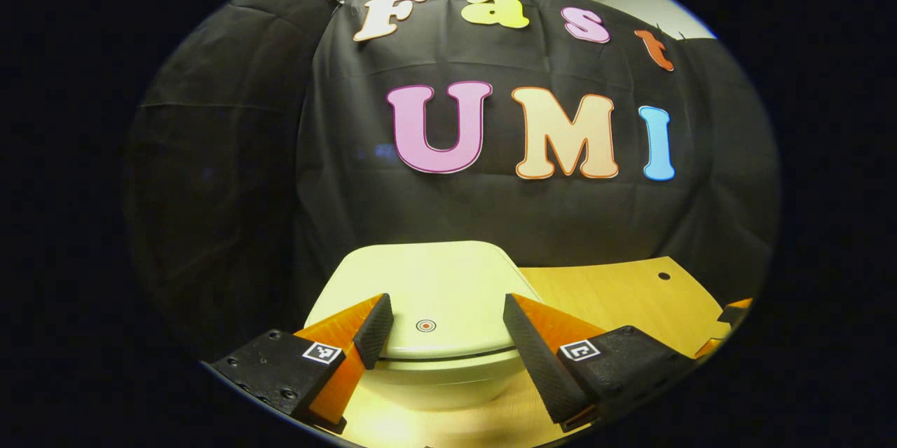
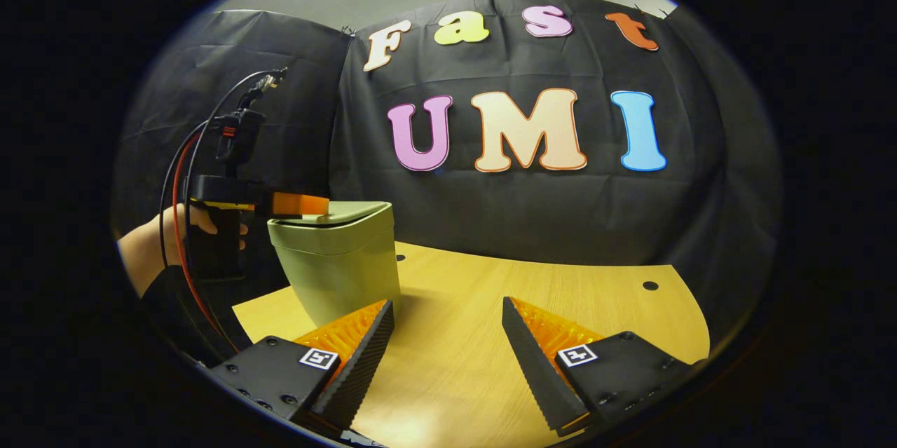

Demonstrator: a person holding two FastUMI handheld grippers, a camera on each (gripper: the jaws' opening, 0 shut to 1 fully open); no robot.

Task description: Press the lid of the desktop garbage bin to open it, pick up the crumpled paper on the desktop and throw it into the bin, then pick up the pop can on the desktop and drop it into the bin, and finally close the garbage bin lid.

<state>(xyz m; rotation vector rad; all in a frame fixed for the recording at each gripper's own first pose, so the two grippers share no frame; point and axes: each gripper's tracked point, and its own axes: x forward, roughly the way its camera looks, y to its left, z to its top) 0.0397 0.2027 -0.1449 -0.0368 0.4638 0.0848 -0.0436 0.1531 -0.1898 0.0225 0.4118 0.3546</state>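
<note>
In the left gripper view the left gripper (image 1: 446, 332) is spread wide, its two fingers standing apart with nothing between them but air, hovering just over the near edge of the garbage bin (image 1: 431, 308). The bin's lid (image 1: 427, 287) is down and flat, pale green, and carries a small round ring mark (image 1: 425, 325) that sits between the fingertips; it is a symbol and no lettering can be read on it. Each finger base bears a small square black-and-white tag (image 1: 322, 353), a coded pattern and not readable text. The bin stands on a wooden desktop (image 1: 617, 301) with a small dark hole (image 1: 663, 275) in it near the far right. In the right gripper view the right gripper (image 2: 448, 332) is likewise open, fingers well apart and holding nothing, low over bare desktop with the bin off to its left. The same view shows the left gripper from the side, held level by a hand (image 2: 175, 238) wrapped round its dark grip, the sleeve below it dark, with its fingers lying over the top of the lid; whether they touch it I cannot tell. Red and black cables (image 2: 183, 174) loop up from that gripper to a small unit on top
</note>
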